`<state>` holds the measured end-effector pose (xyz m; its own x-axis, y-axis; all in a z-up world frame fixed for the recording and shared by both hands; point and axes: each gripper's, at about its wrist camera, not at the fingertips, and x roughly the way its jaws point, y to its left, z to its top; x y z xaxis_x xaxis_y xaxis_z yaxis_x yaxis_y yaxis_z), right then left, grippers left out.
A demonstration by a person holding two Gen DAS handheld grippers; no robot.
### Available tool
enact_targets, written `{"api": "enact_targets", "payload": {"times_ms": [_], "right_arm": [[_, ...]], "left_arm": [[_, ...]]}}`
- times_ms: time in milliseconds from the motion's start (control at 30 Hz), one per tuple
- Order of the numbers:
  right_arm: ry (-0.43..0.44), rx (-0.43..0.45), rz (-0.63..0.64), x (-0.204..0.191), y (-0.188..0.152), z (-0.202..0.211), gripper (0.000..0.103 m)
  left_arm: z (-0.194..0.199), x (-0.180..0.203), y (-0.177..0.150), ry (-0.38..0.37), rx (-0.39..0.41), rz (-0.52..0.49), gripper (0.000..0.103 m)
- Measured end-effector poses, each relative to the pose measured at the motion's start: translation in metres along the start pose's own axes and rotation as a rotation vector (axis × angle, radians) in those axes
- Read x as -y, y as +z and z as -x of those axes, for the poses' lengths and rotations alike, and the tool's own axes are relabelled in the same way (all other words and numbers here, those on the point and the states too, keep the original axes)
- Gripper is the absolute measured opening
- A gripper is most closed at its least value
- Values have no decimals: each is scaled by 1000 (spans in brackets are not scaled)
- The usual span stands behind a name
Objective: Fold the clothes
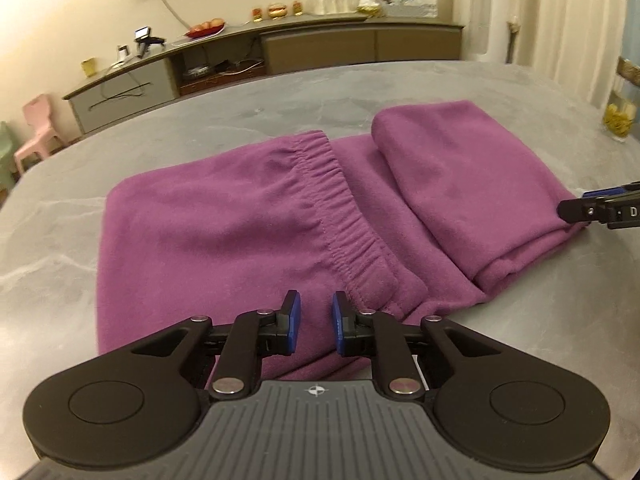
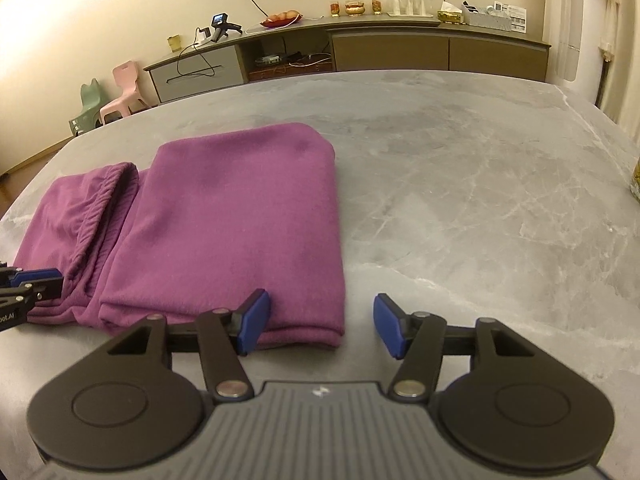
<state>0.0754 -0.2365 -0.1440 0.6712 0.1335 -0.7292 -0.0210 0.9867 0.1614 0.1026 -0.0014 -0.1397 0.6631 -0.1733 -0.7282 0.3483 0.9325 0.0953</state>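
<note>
Purple fleece trousers (image 1: 248, 216) lie folded on the grey marble table (image 1: 200, 120), the elastic waistband (image 1: 340, 208) folded over the middle and a second folded flap (image 1: 472, 184) at the right. My left gripper (image 1: 316, 320) is open a little, hovering over the near edge by the waistband, holding nothing. In the right wrist view the trousers (image 2: 224, 224) lie left of centre. My right gripper (image 2: 322, 326) is open wide, its left finger (image 2: 254, 322) over the near right corner of the flap. The left gripper (image 2: 36, 284) shows at the left edge.
The table (image 2: 460, 184) stretches bare to the right. A jar with yellow contents (image 1: 618, 118) stands near its right edge. Behind stands a long sideboard (image 2: 360, 48) with glasses, fruit plate and boxes. Small pink (image 2: 124, 88) and green chairs stand at the far left.
</note>
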Motion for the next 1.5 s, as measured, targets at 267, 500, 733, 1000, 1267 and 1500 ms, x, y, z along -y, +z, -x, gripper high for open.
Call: {"api": "enact_targets", "payload": {"times_ms": [267,500,733,1000,1267,1500], "right_arm": [[18,26,-37,0,1,-5,52],[29,220,144,-33,-2,27,13],[88,391,317,-69,-11,50,13],[155,377,260,-69,-4,45,32],[215,428,264,-72,-9,48,69],[285,354,467,-127,-28,15,62]], "left_arm": [[29,40,85,-186,67,36,86],[-13,106,148,-314,-48,-58,87],[-47,132,146,-239,-144,-199,45],[-36,115,141,-271,-82,-171,24],[39,-37,115,-350,137,159,23],[-10,-158,-13,-178,24,478,29]]}}
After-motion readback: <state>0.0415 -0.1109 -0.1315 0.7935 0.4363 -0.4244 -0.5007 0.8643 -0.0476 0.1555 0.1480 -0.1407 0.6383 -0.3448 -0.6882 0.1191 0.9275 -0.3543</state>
